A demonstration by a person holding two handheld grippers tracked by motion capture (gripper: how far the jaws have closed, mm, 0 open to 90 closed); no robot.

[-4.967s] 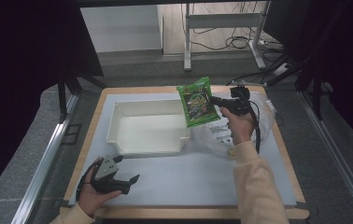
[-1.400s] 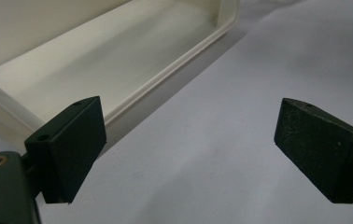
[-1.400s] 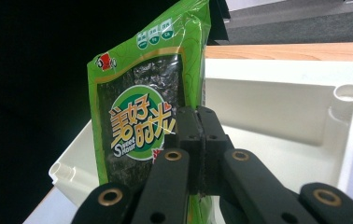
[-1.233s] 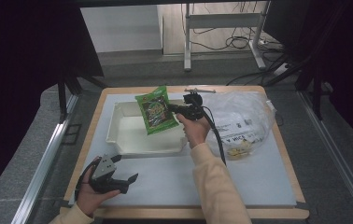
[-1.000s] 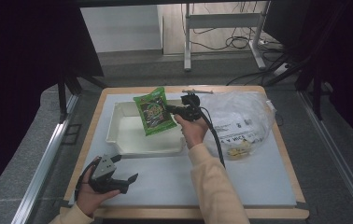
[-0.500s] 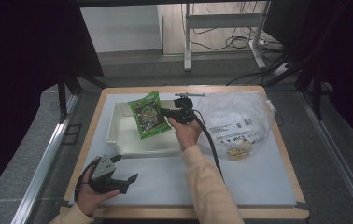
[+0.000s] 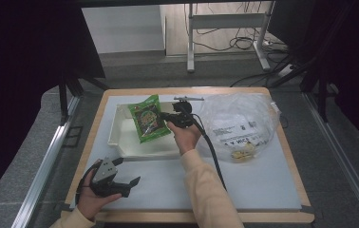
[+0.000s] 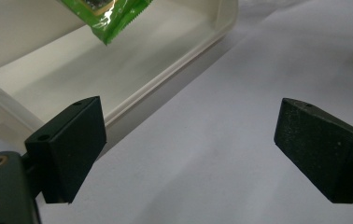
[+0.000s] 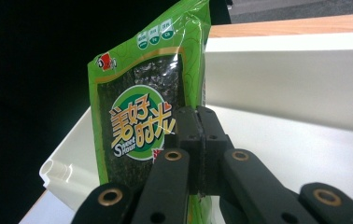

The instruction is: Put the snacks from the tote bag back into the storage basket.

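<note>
The right gripper [image 7: 167, 116] has its jaws pinched on a green packet [image 7: 148, 118], holding it over the white bin [image 7: 120, 142] (the label reads "Sweet Hour"); the left gripper [image 7: 120, 183] rests low on the white mat [image 7: 253, 185] near the table's front edge, jaws spread wide on nothing; a clear plastic bag [image 7: 237, 123] lies right of the bin

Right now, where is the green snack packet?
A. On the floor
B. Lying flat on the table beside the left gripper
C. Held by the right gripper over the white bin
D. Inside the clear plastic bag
C: the right gripper has its jaws shut on the green snack packet, held over the white bin.
</note>
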